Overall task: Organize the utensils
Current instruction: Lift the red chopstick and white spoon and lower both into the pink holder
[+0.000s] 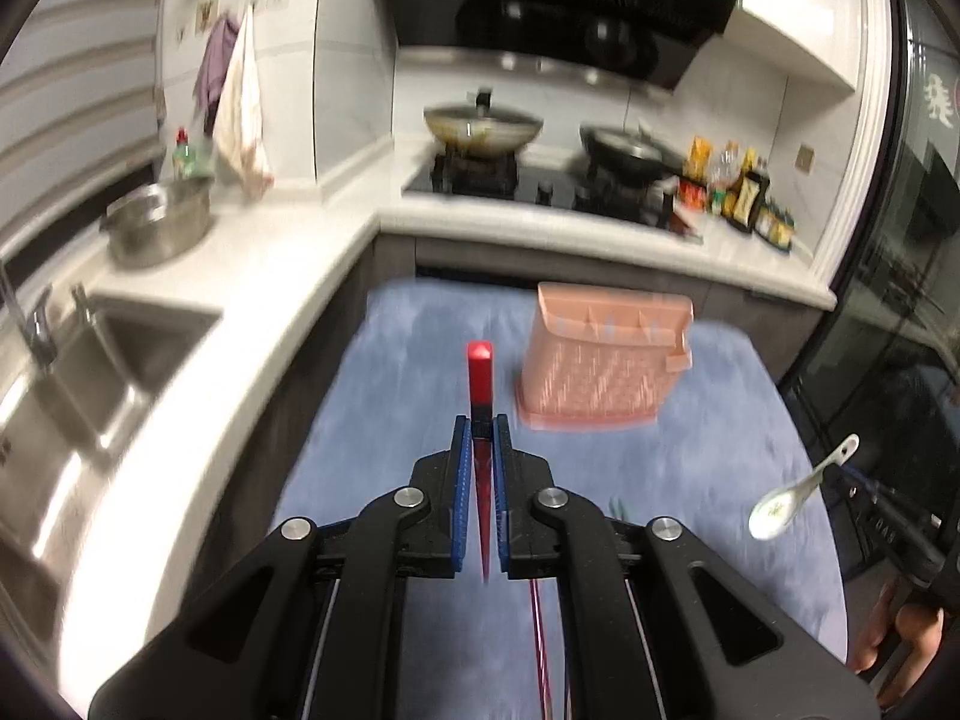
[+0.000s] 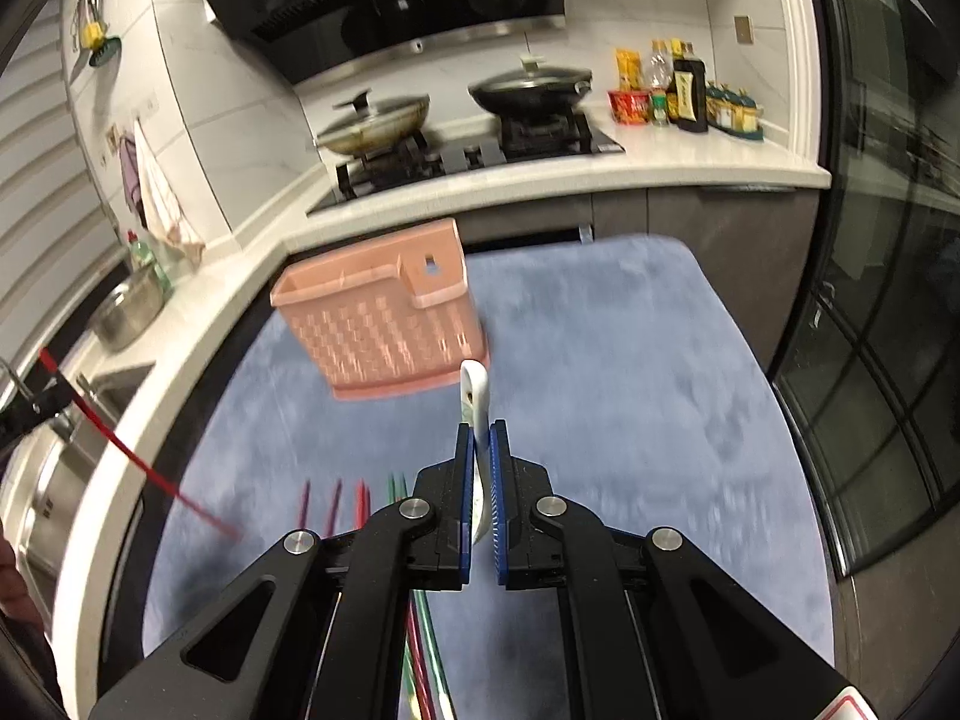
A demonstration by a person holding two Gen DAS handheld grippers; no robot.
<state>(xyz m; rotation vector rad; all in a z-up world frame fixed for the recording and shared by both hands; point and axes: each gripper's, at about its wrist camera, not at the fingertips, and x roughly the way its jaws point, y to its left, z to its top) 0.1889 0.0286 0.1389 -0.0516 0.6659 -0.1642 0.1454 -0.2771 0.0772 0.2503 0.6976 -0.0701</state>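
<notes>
The left hand-held gripper (image 1: 481, 432) is clamped on a red chopstick (image 1: 479, 384), long axis in line with the fingers and square end pointing away toward the pink utensil basket (image 1: 600, 372), which stands upright on the blue-covered surface (image 1: 420, 348). The right hand-held gripper (image 2: 481, 438) is clamped on a white ceramic spoon (image 2: 474, 396), handle pointing forward to the basket. Only the left view shows the spoon's bowl; only the right view shows the loose chopsticks (image 2: 336, 504) lying on the surface
</notes>
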